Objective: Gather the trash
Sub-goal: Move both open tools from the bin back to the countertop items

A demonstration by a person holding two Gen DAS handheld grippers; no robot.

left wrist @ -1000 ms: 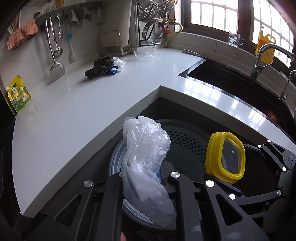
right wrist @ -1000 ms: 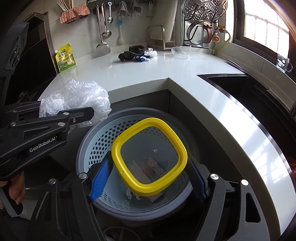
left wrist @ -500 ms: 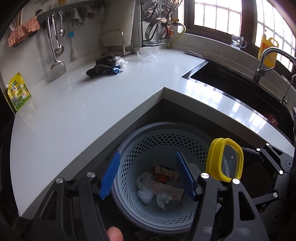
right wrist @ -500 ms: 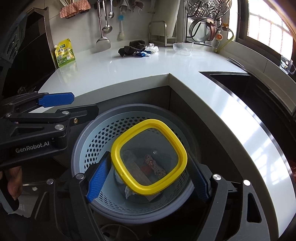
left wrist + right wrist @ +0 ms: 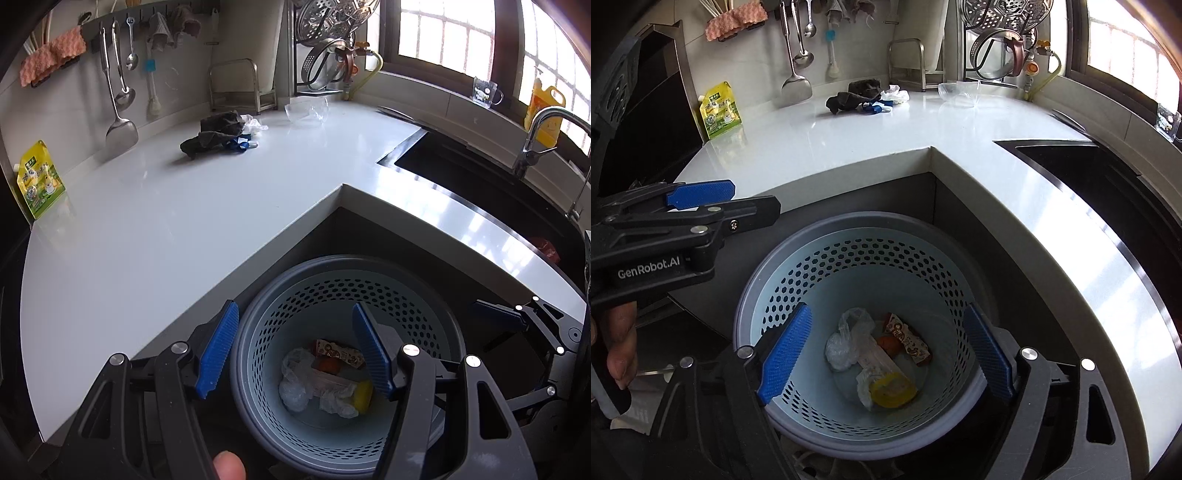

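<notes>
A grey-blue perforated trash basket (image 5: 436,314) (image 5: 798,273) stands on the floor in the corner below the white counter. Inside lie a clear plastic bag (image 5: 295,380) (image 5: 849,343), a snack wrapper (image 5: 338,352) (image 5: 910,343) and a yellow-rimmed lid (image 5: 364,397) (image 5: 892,391). My left gripper (image 5: 295,354) is open and empty above the basket. My right gripper (image 5: 886,354) is open and empty above the basket. The left gripper also shows in the right wrist view (image 5: 698,195), and the right gripper in the left wrist view (image 5: 517,317).
A white counter (image 5: 184,206) (image 5: 849,136) wraps around the basket. On its far part lie a dark cloth with blue and white scraps (image 5: 218,134) (image 5: 860,96) and a clear plastic container (image 5: 306,110) (image 5: 960,92). A yellow-green pouch (image 5: 38,181) leans at the left. A dark sink (image 5: 480,184) is at right.
The left gripper opened and the plastic bag dropped into the basket. Then the right gripper opened and the yellow-rimmed lid dropped into the basket too.
</notes>
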